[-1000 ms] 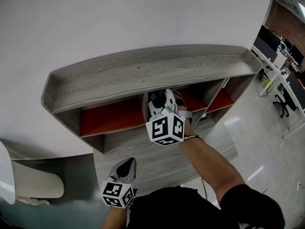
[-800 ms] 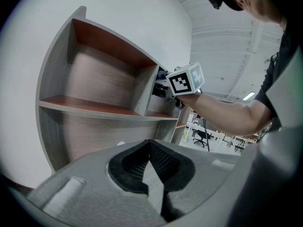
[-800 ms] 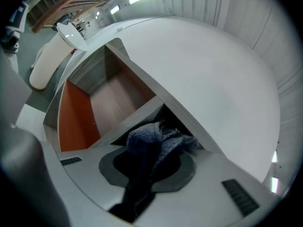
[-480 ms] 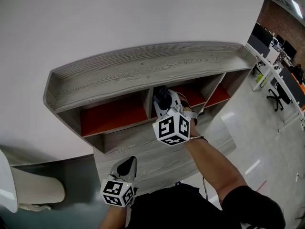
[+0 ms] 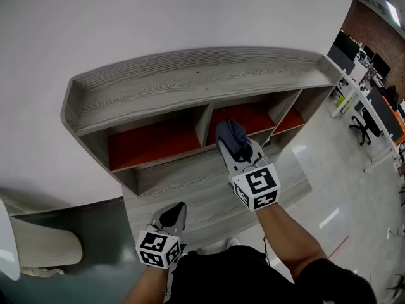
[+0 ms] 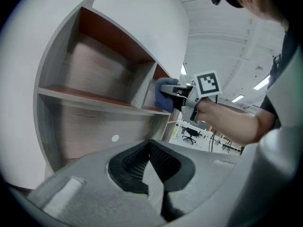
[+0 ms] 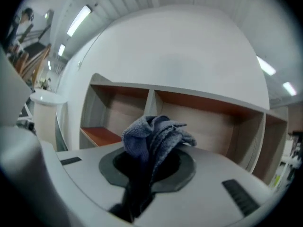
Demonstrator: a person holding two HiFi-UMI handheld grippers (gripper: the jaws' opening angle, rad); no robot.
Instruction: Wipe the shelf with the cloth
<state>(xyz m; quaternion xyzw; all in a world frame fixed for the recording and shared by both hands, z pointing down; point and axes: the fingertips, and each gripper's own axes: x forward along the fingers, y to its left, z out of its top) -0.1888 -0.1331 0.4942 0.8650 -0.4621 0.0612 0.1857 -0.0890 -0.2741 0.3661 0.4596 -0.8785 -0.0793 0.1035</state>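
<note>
Head view: the right forearm stretches forward, and the right tongs (image 5: 235,146) aim at the shelf's (image 5: 190,84) middle compartment, jaws clamped on the cloth (image 5: 230,133). The bunched cloth juts forward past the tips, seemingly just short of the compartment's front edge. The left tongs (image 5: 169,217) hang low near the body, jaws pressed together, empty.
</note>
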